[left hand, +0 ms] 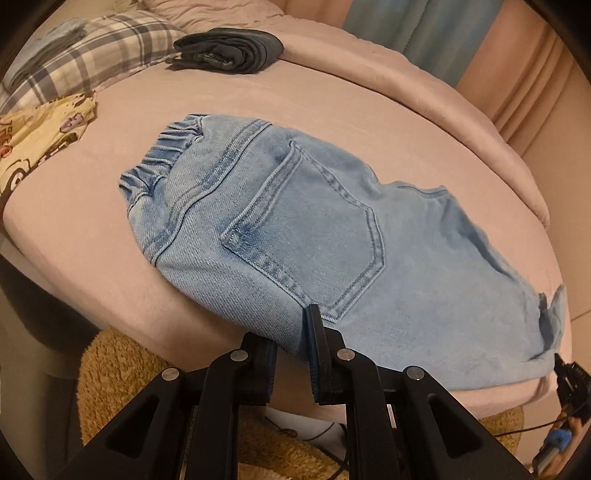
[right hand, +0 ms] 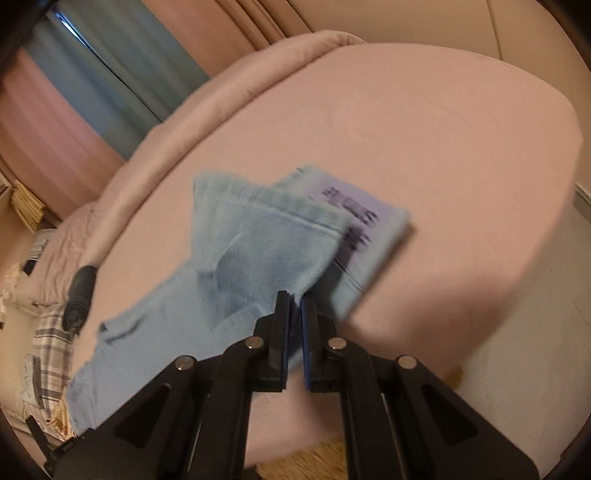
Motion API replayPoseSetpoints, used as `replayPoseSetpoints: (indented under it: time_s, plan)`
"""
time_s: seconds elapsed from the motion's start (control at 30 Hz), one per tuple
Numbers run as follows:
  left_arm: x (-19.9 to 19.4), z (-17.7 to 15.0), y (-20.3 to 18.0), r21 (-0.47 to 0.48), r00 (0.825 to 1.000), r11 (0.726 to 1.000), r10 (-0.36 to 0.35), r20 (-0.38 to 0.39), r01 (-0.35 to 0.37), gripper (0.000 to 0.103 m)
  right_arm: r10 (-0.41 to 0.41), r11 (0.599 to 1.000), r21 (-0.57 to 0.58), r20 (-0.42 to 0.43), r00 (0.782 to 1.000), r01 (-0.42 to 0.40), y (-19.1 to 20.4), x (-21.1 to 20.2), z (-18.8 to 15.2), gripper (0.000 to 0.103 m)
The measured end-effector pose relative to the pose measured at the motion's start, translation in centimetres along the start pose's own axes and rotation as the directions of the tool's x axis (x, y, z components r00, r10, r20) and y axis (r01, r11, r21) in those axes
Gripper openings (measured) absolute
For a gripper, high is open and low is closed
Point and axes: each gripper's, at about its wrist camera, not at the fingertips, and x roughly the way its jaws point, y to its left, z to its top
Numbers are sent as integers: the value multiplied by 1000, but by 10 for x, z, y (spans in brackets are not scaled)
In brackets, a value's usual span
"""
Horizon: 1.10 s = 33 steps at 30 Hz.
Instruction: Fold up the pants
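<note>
Pink bed (left hand: 110, 229), jeans (left hand: 295, 229) seemingly lengthwise.

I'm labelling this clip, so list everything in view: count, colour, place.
jeans: one, light blue, on the bed's near edge, back pocket up
bed: one, pink cover, fills both views
dark garment: one, dark grey, folded, far side of bed
plaid pillow: one, grey and white, far left
printed cloth: one, yellow, left of jeans
curtain: teal and pink panels, behind bed
rug: one, tan, shaggy, on the floor below the bed
left gripper: black, shut on jeans at near edge
right gripper: black, shut on jeans near the leg end
</note>
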Motion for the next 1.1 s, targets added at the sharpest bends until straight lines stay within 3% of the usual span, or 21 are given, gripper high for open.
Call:
replayPoseSetpoints:
  time_s: [0.13,0.2,0.27,0.33,0.43,0.5,0.53,0.6,0.63,0.7,0.83,0.97,1.1]
  plan:
    - [1,2,0,-3,1000,1000,4,-7,-4,14,-72,997,-42,-22,997,71,12,-12,8,14]
    - [0,2,-1,-1,1000,1000,8,-7,-8,14,-138,985,-98,29,990,140,17,-21,20,26]
    - [-1,0,-3,8,1000,1000,13,-7,-13,14,-220,962,-140,111,969,235,22,-32,34,60]
    - [0,0,-4,14,1000,1000,16,-6,-16,14,-196,965,-145,153,969,218,26,-35,54,67]
    - [0,0,-3,1,1000,1000,7,-5,-7,14,-102,979,-168,83,991,115,25,-10,80,66]
    - [0,0,-1,-7,1000,1000,-6,-12,6,14,-134,975,-175,8,991,134,20,22,91,67]
    - [-1,0,0,-9,1000,1000,-12,-17,12,14,-122,979,-169,-29,992,115,15,33,91,61]
    - [-1,1,2,-9,999,1000,-25,-28,25,14,-17,989,-146,-103,995,1,12,51,90,22]
    - [-1,2,3,-11,999,1000,-29,-32,29,14,5,988,-156,-108,994,-22,10,53,88,8]
    - [-1,3,5,-16,998,999,-37,-43,36,14,22,985,-169,-56,998,-31,6,41,82,8]
    - [-1,4,6,-17,998,999,-38,-56,38,14,76,993,-92,59,995,-71,-16,-11,74,7]
    - [0,3,5,-12,998,1000,-25,-64,25,14,-46,997,-50,112,993,52,-35,-37,64,4]
    - [0,4,1,4,998,1000,-7,-69,8,14,-219,974,-59,24,975,220,-56,-22,51,7]
